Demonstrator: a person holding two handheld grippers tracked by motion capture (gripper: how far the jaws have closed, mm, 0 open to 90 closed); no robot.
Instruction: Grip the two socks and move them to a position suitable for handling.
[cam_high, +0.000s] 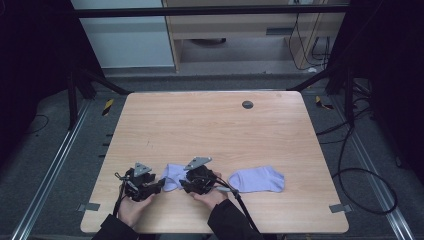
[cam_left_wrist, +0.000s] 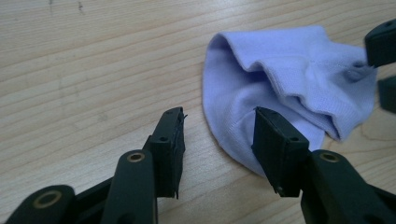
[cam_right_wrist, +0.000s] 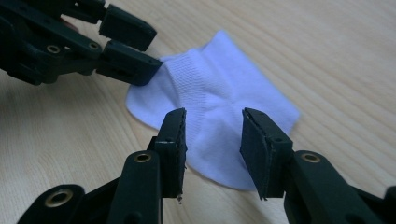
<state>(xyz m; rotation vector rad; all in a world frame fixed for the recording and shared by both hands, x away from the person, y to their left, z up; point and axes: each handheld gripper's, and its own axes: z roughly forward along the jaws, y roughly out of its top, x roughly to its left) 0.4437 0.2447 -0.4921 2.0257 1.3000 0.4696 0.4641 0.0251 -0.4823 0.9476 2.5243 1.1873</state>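
Both claws, left gripper (cam_high: 159, 184) and right gripper (cam_high: 183, 187), stand half-open around the near sock (cam_high: 172, 175), gripping nothing. Second sock (cam_high: 257, 179) lies apart; pairing seems barely begun.

Your left gripper (cam_high: 159, 184) is all black, a chunky body with a grey three-cornered plate on top and a thin cable trailing off its back. Your right gripper (cam_high: 183, 186) matches it: black body, grey plate tilted on top, and a thicker black cable running back past your sleeve. Both your sleeves are dark, black by the look of them. Along the left gripper (cam_left_wrist: 217, 140), two black jaws with ribbed inner pads, a small screw near each tip, brass-coloured rings at the pivots behind. The right gripper (cam_right_wrist: 212, 142) has the same ribbed pads and brass-ringed pivots.
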